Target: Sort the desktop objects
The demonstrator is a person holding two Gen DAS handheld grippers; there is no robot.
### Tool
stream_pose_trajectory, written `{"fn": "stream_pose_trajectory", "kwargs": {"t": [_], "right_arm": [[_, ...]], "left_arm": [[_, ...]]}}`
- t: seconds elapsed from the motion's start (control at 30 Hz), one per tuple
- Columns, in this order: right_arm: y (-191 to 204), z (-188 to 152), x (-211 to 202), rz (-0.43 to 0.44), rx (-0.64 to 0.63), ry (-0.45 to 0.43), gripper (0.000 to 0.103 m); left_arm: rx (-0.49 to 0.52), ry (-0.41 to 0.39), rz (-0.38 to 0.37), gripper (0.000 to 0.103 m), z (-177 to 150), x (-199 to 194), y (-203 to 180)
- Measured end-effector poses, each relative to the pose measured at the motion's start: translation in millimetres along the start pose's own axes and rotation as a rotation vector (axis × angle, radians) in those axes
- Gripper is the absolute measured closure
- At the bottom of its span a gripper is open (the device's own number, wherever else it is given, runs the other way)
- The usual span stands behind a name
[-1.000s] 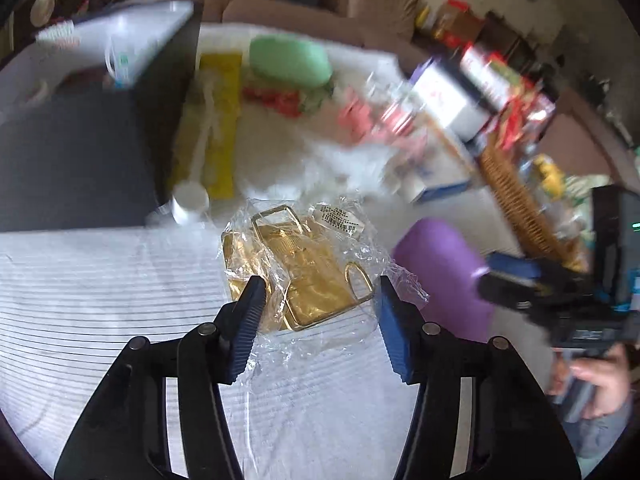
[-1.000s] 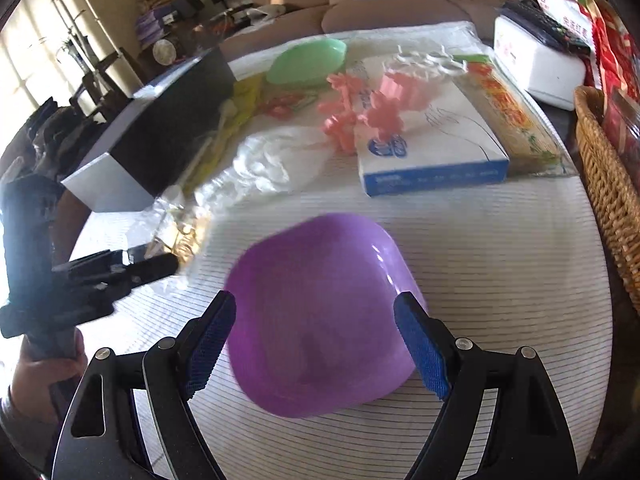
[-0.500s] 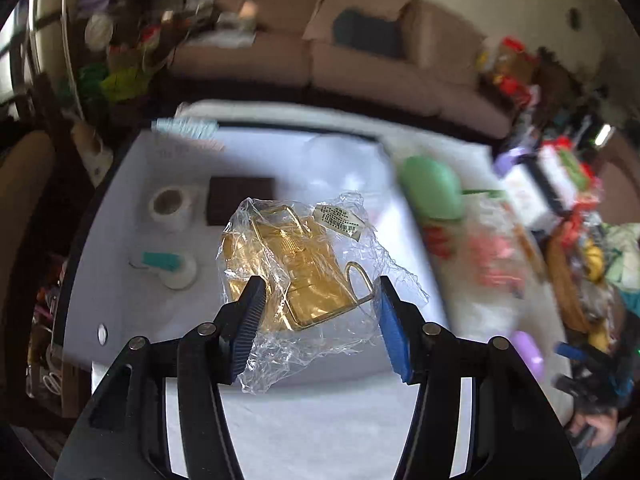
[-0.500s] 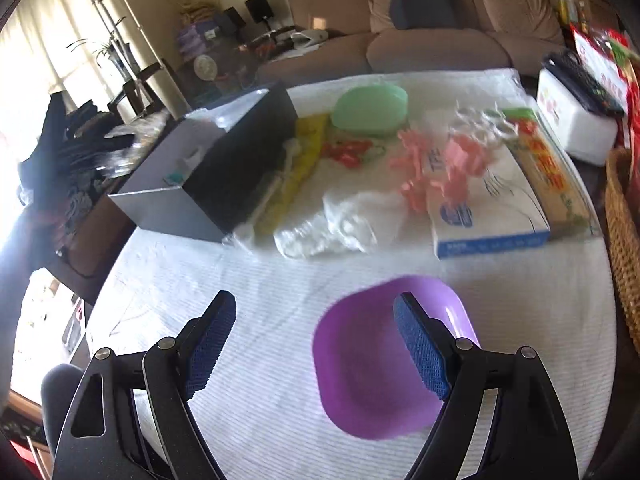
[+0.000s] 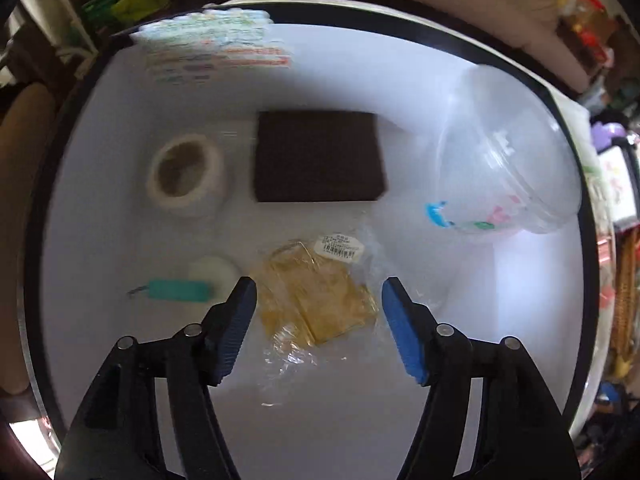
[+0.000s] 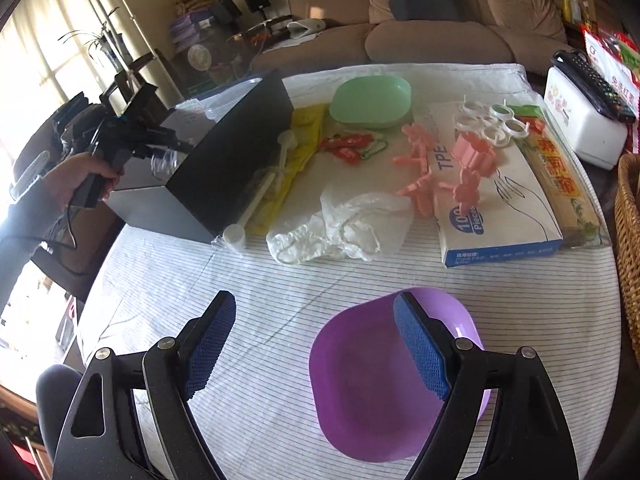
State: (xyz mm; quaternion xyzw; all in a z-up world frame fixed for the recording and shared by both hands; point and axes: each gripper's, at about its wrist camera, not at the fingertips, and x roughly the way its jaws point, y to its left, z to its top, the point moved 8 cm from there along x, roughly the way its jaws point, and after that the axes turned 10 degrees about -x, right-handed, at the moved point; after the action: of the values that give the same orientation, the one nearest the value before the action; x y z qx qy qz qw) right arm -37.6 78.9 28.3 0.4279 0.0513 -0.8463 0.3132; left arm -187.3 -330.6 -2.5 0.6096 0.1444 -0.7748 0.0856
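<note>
My left gripper (image 5: 316, 300) is open above the inside of the black storage box (image 5: 120, 240). The gold clips in a clear plastic bag (image 5: 320, 300) lie on the box floor below the fingers, free of them. My right gripper (image 6: 312, 344) is open and empty above the striped tablecloth, beside the purple bowl (image 6: 384, 392). The box (image 6: 224, 160) and the left gripper (image 6: 132, 132) over it show at the left of the right wrist view.
In the box lie a tape roll (image 5: 184, 176), a dark pad (image 5: 320, 160), a clear cup (image 5: 504, 160), a teal-handled tool (image 5: 180, 290) and a printed packet (image 5: 216, 48). On the table are a green bowl (image 6: 372, 100), pink clips (image 6: 452, 168), a white bag (image 6: 340, 224) and a blue-edged carton (image 6: 496, 200).
My left gripper carried the bagged gold clips from the table over into the black box and let them go; they now lie on its floor. My right gripper drew back from the purple bowl.
</note>
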Motion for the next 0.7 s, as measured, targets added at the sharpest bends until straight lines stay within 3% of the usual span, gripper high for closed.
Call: {"fn": "stream_pose_trajectory", "kwargs": {"t": [0.1, 0.23, 0.4, 0.53, 0.6, 0.7], "right_arm": [[-1, 1, -3, 0.001, 0.003, -0.011, 0.019], [-5, 1, -6, 0.003, 0.013, -0.014, 0.019], [-30, -4, -14, -0.037, 0.054, -0.004, 0.019], [-63, -18, -18, -0.061, 0.134, 0.025, 0.019], [-79, -29, -19, -0.063, 0.174, 0.041, 0.019], [-90, -44, -21, -0.041, 0.216, 0.061, 0.02]], "left_arm": [[-0.003, -0.063, 0.0, 0.02, -3, -22, 5], [0.014, -0.162, 0.006, 0.02, -21, -61, 3], [0.107, -0.277, -0.203, 0.011, -96, -118, -51], [0.18, -0.269, -0.381, 0.01, -183, -133, -113], [0.205, -0.212, -0.462, 0.01, -222, -123, -147], [0.233, -0.137, -0.486, 0.011, -261, -94, -191]]}}
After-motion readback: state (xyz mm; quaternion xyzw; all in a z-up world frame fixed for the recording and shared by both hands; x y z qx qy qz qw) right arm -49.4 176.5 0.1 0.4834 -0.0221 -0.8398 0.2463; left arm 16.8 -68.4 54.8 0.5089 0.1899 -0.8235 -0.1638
